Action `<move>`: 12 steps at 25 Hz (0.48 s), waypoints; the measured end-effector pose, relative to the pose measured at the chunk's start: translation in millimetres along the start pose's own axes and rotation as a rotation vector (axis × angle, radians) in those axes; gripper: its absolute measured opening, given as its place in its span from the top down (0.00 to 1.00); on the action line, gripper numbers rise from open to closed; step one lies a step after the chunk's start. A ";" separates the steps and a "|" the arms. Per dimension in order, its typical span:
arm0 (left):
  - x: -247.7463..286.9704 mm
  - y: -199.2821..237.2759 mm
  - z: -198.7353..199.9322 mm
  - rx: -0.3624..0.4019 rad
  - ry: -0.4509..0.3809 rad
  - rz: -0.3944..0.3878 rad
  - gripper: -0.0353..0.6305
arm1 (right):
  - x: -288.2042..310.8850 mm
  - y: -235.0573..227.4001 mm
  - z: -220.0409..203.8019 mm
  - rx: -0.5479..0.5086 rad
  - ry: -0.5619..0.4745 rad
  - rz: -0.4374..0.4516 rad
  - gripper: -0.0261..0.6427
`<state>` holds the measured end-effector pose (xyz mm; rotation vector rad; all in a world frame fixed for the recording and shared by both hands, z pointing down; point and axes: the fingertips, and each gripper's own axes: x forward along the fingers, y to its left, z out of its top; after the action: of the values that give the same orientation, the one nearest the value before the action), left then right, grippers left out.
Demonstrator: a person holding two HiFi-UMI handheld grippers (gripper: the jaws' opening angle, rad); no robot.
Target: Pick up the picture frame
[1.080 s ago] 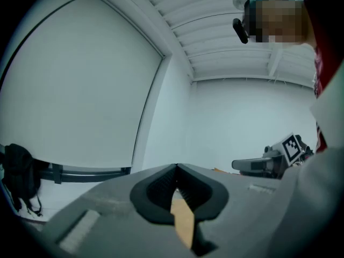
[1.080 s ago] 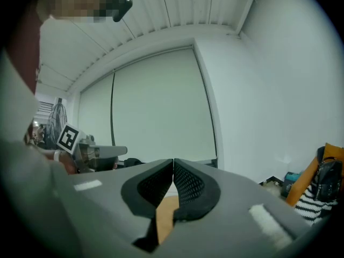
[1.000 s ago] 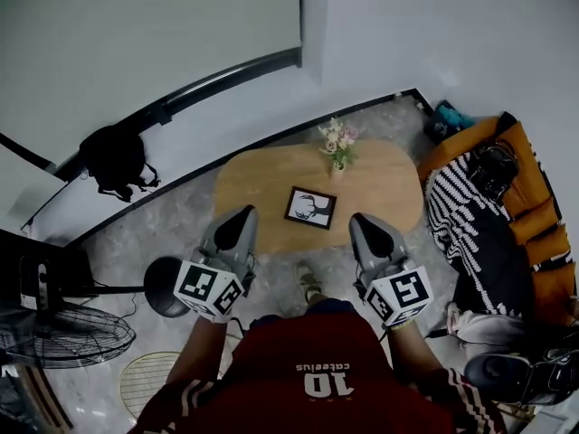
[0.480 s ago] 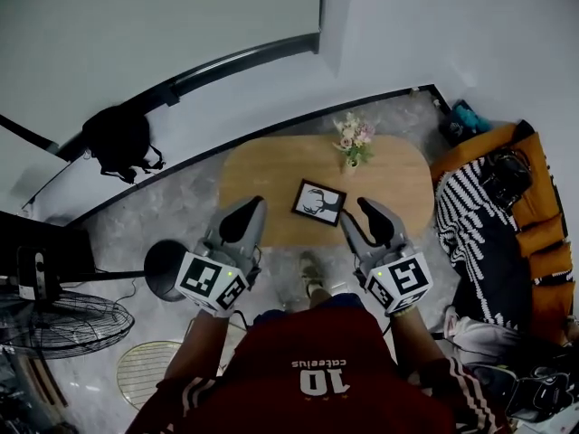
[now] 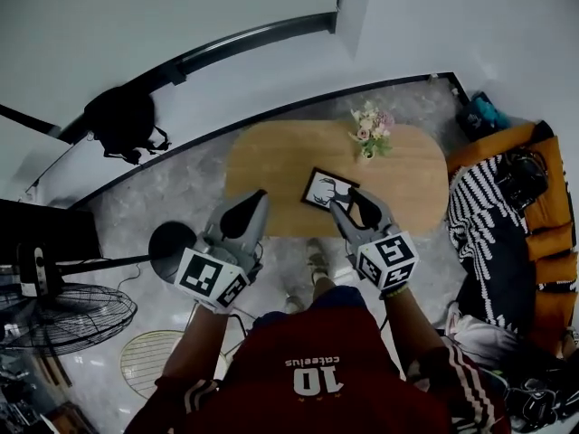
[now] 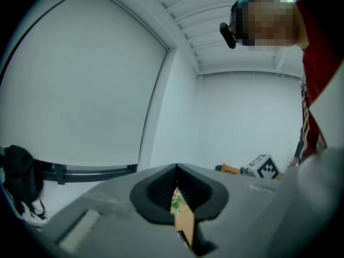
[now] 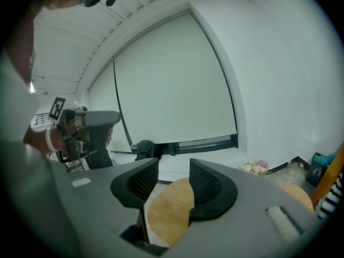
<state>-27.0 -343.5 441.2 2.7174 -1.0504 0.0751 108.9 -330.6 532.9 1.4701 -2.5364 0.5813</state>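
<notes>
One picture frame (image 5: 324, 188) lies flat on the one oval wooden table (image 5: 271, 165), right at the tips of the right gripper (image 5: 351, 204), whose left fingertip overlaps its near edge in the head view. That gripper's jaws are opening with nothing between them, only bare table top showing in the gap. One bunch of flowers (image 5: 369, 129) stands beyond the frame, farther from those fingers. The left gripper (image 5: 253, 204) hangs left of the frame, well apart from it, fingers pressed together and empty.

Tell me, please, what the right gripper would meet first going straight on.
Probably the table, seen between the opening, empty jaws of the right gripper; the picture frame lies close, depth unclear.
</notes>
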 end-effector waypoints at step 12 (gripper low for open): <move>42.1 48.2 -38.5 0.030 0.092 0.018 0.95 | 105.9 -63.3 -117.8 0.092 0.231 -0.026 0.71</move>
<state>-26.8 -397.0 493.3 2.7031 -1.0556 0.2189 102.5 -396.0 690.4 1.3728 -2.3387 0.8217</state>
